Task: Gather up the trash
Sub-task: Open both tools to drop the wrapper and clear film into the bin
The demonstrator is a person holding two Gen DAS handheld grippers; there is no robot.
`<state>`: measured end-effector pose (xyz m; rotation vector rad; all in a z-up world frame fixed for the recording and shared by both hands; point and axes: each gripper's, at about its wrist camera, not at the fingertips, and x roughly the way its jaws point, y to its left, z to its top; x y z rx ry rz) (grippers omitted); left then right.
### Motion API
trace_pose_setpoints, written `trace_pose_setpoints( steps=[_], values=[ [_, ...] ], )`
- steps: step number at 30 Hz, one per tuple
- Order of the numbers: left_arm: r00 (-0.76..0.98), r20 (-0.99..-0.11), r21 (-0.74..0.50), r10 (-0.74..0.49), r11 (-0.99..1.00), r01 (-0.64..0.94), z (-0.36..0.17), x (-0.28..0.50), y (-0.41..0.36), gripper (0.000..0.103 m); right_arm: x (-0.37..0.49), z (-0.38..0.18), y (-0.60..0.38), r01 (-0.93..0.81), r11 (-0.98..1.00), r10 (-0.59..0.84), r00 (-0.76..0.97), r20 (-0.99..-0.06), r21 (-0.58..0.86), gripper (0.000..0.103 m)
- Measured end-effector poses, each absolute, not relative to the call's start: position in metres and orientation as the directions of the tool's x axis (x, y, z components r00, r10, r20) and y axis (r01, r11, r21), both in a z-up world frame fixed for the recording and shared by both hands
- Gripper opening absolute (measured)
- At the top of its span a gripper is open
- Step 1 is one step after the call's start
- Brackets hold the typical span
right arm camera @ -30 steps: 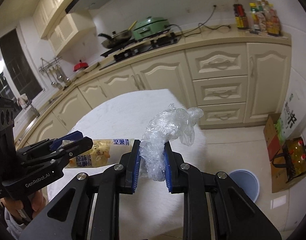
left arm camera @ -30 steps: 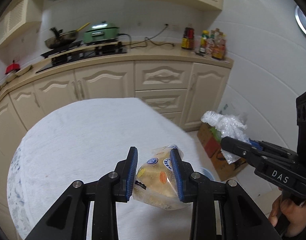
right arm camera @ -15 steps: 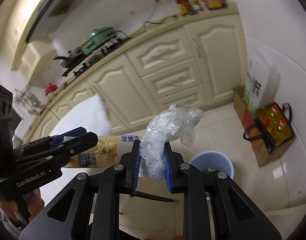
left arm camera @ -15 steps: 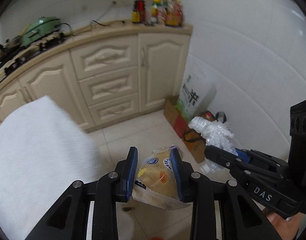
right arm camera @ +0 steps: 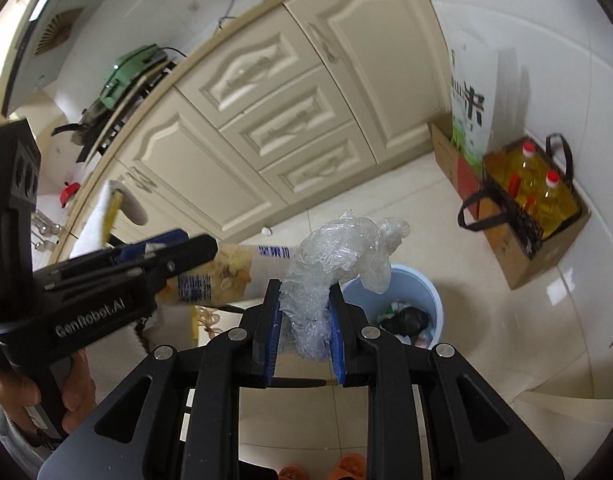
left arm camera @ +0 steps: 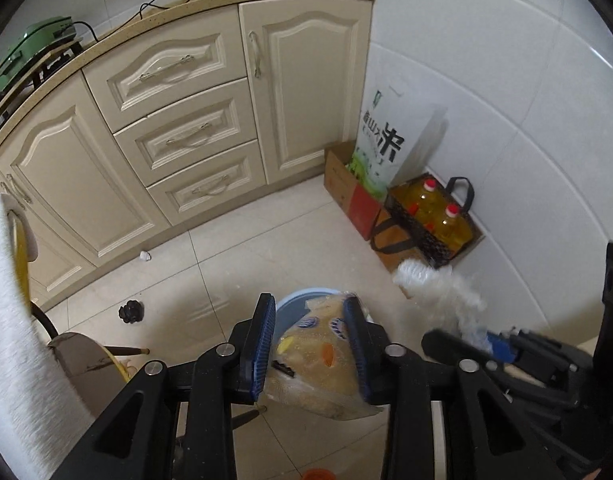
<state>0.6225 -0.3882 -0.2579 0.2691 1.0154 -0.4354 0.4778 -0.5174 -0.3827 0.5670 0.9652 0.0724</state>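
My left gripper (left arm camera: pixel 310 344) is shut on a yellowish snack bag (left arm camera: pixel 318 364), held above the light blue trash bin (left arm camera: pixel 294 304) on the floor. The bag also shows in the right wrist view (right arm camera: pixel 226 272). My right gripper (right arm camera: pixel 304 320) is shut on a crumpled clear plastic wrap (right arm camera: pixel 338 256), just left of and above the bin (right arm camera: pixel 410 284), which holds some dark and white trash. The wrap also shows in the left wrist view (left arm camera: pixel 438 292), at the right.
Cream kitchen cabinets (left arm camera: pixel 178 120) stand behind the bin. A cardboard box with a rice bag (left arm camera: pixel 382 148) and a bag of oil bottles (left arm camera: pixel 430 220) sit against the tiled wall. The white-covered table edge (left arm camera: pixel 10 320) and a chair (left arm camera: pixel 86 356) are at left.
Both grippers swung away from the table and down toward the floor. The trash bin has come in under them. Both keep their hold on the bag and the wrap.
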Motion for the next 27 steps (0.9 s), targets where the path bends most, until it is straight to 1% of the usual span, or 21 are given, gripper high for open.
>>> trace_pose_setpoints(
  steps=[1, 2, 3, 5, 8, 15, 27],
  values=[
    [0.454, -0.861, 0.013, -0.23, 0.882, 0.471, -0.262, 0.629, -0.393, 0.039, 0.479, -0.389, -0.519, 0.192, 0.85, 0.308, 0.573, -0.76, 0.49, 0.021],
    [0.461, -0.858, 0.02, -0.225, 0.883, 0.468, -0.267, 0.632, -0.395, 0.046, 0.482, -0.396, -0.52, 0.197, 0.847, 0.313, 0.565, -0.763, 0.493, 0.021],
    [0.479, -0.852, 0.04, -0.212, 0.885, 0.463, -0.268, 0.634, -0.398, 0.049, 0.483, -0.401, -0.521, 0.199, 0.845, 0.317, 0.561, -0.765, 0.496, 0.021],
    [0.503, -0.843, 0.069, -0.193, 0.887, 0.456, -0.28, 0.636, -0.404, 0.059, 0.486, -0.409, -0.522, 0.203, 0.842, 0.323, 0.553, -0.768, 0.5, 0.021],
    [0.503, -0.843, 0.073, -0.192, 0.885, 0.46, -0.29, 0.63, -0.404, 0.065, 0.489, -0.42, -0.522, 0.208, 0.837, 0.331, 0.544, -0.771, 0.507, 0.021],
    [0.519, -0.837, 0.098, -0.171, 0.888, 0.45, -0.294, 0.624, -0.403, 0.065, 0.496, -0.437, -0.516, 0.212, 0.829, 0.351, 0.524, -0.776, 0.518, 0.022],
    [0.52, -0.837, 0.089, -0.169, 0.896, 0.435, -0.29, 0.622, -0.389, 0.067, 0.518, -0.45, -0.51, 0.222, 0.836, 0.339, 0.509, -0.791, 0.501, 0.024]
  ],
)
